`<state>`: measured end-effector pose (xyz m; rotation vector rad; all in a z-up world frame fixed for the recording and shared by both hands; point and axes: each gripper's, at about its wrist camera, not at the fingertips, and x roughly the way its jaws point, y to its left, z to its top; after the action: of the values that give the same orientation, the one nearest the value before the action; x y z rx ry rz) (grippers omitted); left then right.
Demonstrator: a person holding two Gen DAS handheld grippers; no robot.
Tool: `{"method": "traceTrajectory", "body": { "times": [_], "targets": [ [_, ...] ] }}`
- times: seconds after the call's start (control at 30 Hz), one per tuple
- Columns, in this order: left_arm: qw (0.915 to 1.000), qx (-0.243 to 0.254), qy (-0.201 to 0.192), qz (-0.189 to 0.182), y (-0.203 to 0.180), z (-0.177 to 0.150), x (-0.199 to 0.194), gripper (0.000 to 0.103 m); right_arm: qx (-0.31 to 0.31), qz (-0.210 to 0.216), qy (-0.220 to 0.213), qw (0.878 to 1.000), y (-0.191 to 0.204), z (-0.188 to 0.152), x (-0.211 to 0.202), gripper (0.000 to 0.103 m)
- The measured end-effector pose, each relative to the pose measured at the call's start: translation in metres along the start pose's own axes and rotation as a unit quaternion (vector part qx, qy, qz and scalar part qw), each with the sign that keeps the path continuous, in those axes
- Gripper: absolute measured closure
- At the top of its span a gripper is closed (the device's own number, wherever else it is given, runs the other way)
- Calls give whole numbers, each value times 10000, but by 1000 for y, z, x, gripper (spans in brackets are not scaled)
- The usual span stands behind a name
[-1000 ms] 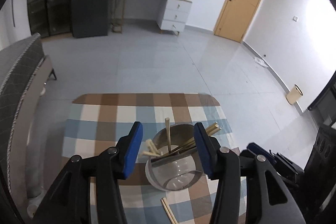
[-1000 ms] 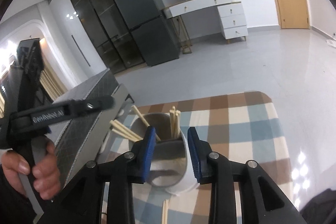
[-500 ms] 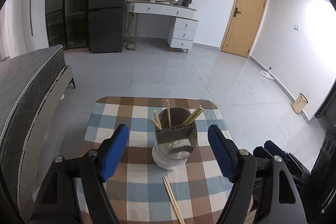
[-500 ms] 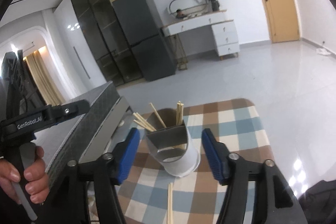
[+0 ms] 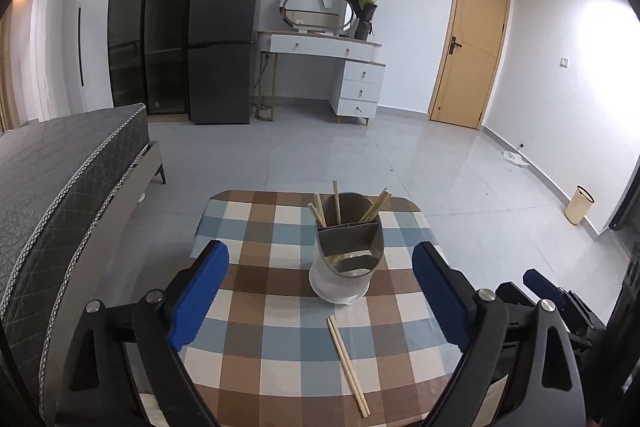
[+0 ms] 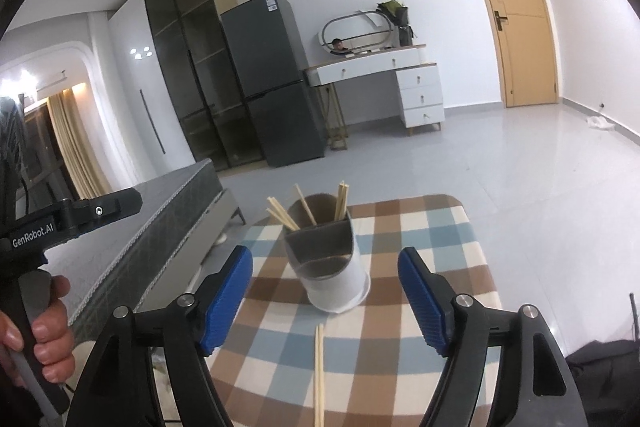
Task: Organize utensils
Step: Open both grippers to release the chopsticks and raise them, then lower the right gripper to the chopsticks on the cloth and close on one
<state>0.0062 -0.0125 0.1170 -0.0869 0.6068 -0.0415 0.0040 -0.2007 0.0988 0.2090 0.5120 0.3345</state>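
Near the far edge of the tabletop (image 5: 256,343): utensil holder (image 5: 347,259), upright, chopsticks in its back compartments, front compartment apparently empty. Loose chopstick pair (image 5: 347,365) flat on the checked cloth, between holder and near edge, just short of the holder base, apart from it.

Left hand-held gripper (image 5: 320,291): released, jaws opening, nothing pressed; holder only framed between the fingers, well ahead of the pads. Right hand-held gripper (image 6: 324,301): same, jaws opening, empty, holder ahead, loose pair (image 6: 319,371) running under it toward the near edge.

Risks, judged from here:
- Thin sticks lying flat on cloth: hard to get pads under; likely pinch of cloth instead, dragging cloth and holder with it.
- Grabbing only one of the pair: other rolls off toward the near edge, maybe over it.
- Tall narrow holder, light-looking, near the far edge: bump from a finger or from a stick end on insertion could tip it or shove it off.
- Sticks already leaning out at angles: incoming pair could snag and lever them out.
- Both grippers aimed at the same spot: collision possible if both go in.
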Motion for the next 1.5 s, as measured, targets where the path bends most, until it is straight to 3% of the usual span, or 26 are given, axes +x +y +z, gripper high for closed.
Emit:
{"method": "traceTrajectory", "body": {
  "times": [0.43, 0.53, 0.93, 1.07, 1.23, 1.43, 1.5],
  "targets": [
    [9997, -138, 76, 202, 18, -41, 32, 9, -218, -174, 355, 9990, 9, -40, 21, 14],
    [9995, -147, 236, 146, 21, -49, 48, 9, -283, -246, 475, 9982, 8, -48, 33, 14],
    [9938, -561, 794, 545, 42, -70, 120, 9, -567, -458, 1283, 9891, -5, -68, 105, 14],
    [9890, -733, 1113, 637, 52, -80, 146, 9, -712, -852, 1484, 9827, -11, -73, 132, 14],
    [9817, -903, 1487, 780, 65, -87, 168, 9, -657, -421, 2071, 9752, -16, -86, 170, 14],
    [9736, -1051, 1860, 806, 73, -89, 178, 9, -1076, -254, 2563, 9603, 0, -106, 207, 17],
    [9721, -1128, 1896, 801, 76, -89, 177, 9, -1177, -218, 2706, 9552, 4, -112, 218, 26]
  ]
}}
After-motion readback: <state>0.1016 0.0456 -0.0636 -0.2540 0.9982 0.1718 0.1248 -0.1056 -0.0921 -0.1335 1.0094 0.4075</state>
